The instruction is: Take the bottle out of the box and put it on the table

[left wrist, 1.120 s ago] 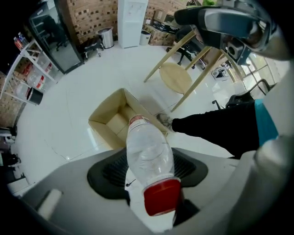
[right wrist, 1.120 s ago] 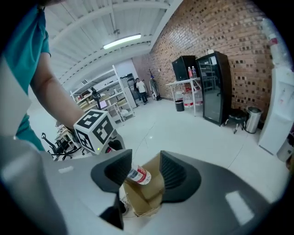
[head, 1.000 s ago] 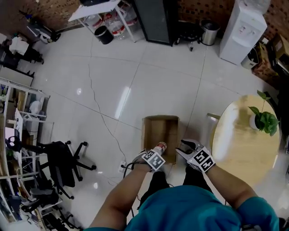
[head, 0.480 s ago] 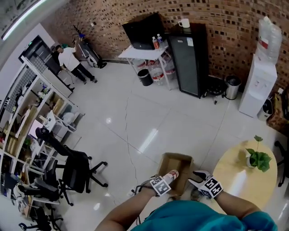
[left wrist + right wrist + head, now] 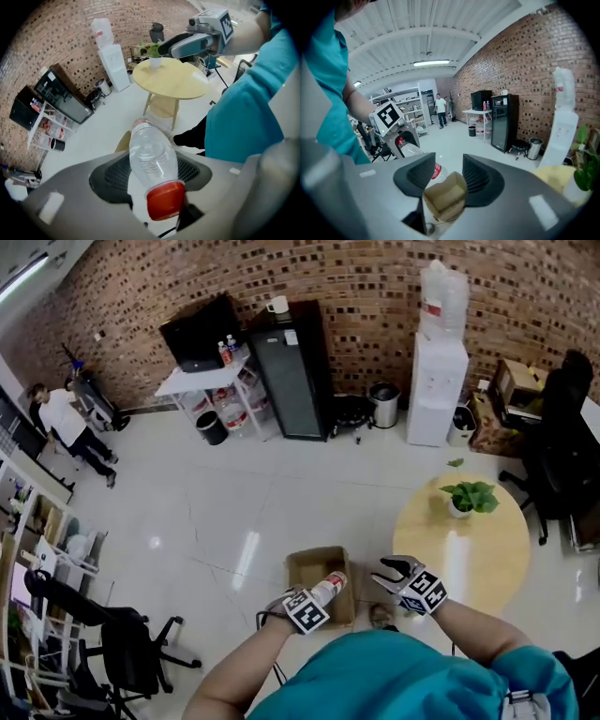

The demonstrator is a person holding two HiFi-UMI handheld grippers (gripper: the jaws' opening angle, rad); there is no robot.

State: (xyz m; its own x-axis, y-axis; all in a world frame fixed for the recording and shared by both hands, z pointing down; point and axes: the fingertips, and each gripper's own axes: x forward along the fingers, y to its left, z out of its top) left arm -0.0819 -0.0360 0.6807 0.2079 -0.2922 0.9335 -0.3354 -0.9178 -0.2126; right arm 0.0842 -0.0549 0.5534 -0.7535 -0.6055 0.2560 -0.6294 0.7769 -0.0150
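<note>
The person holds a pair of tongs in each hand. The left gripper (image 5: 152, 174) has its two jaws closed on the bottle (image 5: 153, 157). The bottle is clear, with a red cap (the cap end points back toward the hand) and a red band near its other end. In the head view the left gripper (image 5: 321, 596) holds the bottle (image 5: 330, 588) up in the air, over the near right edge of the box (image 5: 309, 566). The box is brown cardboard, open at the top, and sits on the white floor.

The right gripper (image 5: 443, 176) has its jaws wide apart with nothing held between them. In the head view the right gripper (image 5: 394, 570) hangs in the air between the box and the table (image 5: 473, 559), just right of the bottle.

The table is round and yellow and stands to the right of the box. A small green plant (image 5: 469, 496) in a white pot stands on its far side.
</note>
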